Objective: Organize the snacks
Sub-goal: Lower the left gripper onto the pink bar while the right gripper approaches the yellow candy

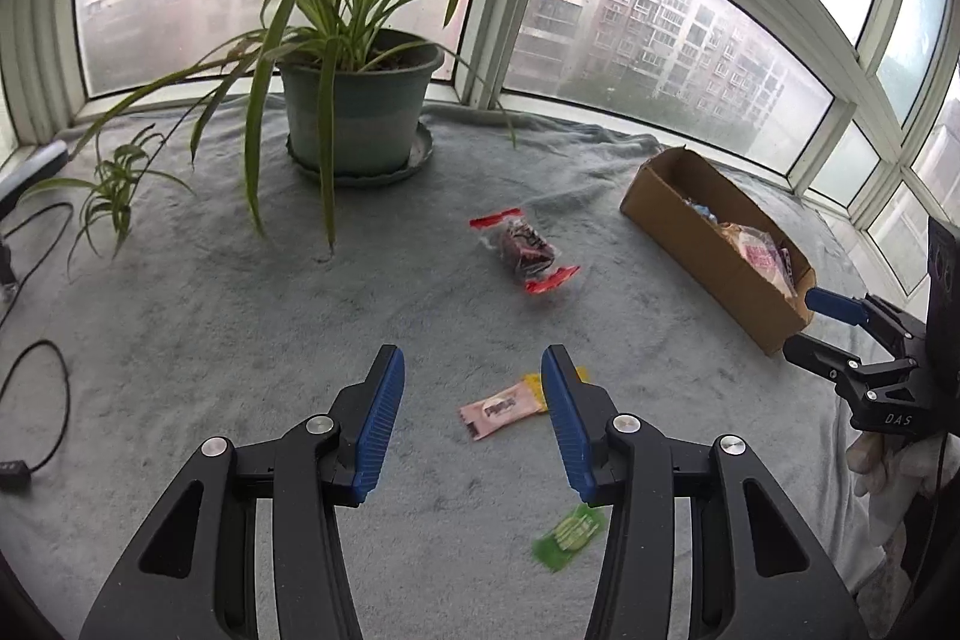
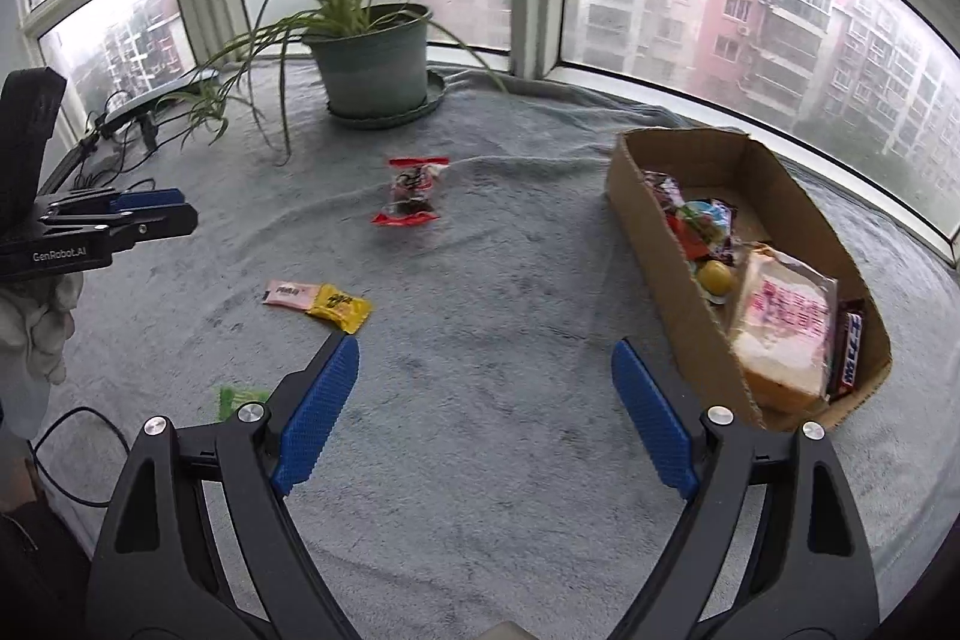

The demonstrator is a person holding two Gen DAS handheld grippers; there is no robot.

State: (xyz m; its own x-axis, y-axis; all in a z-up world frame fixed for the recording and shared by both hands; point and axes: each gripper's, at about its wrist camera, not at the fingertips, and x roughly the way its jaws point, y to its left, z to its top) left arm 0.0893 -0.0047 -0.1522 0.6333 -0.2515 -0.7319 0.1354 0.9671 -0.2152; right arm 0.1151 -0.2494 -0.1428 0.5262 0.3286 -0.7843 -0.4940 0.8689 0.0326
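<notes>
My left gripper (image 1: pixel 473 370) is open and empty above the grey cloth; it also shows in the right wrist view (image 2: pixel 171 208). A pink snack packet (image 1: pixel 499 409) lies just ahead of it, with a yellow packet (image 1: pixel 534 388) partly behind my right fingertip. A green packet (image 1: pixel 567 535) lies nearer. A red-ended clear snack (image 1: pixel 523 250) lies farther off. My right gripper (image 2: pixel 485 358) is open and empty next to the cardboard box (image 2: pixel 636 214) of snacks. The pink (image 2: pixel 289 293), yellow (image 2: pixel 339 307), green (image 2: pixel 237 400) and red-ended (image 2: pixel 411 193) snacks lie to its left.
A potted spider plant (image 1: pixel 357 100) on a saucer stands at the back by the windows (image 1: pixel 660 34). Black cables (image 1: pixel 36 400) lie at the cloth's left edge. The box (image 1: pixel 702 250) holds a wrapped bread (image 2: pixel 786 322), a chocolate bar (image 2: pixel 852 346) and several small sweets.
</notes>
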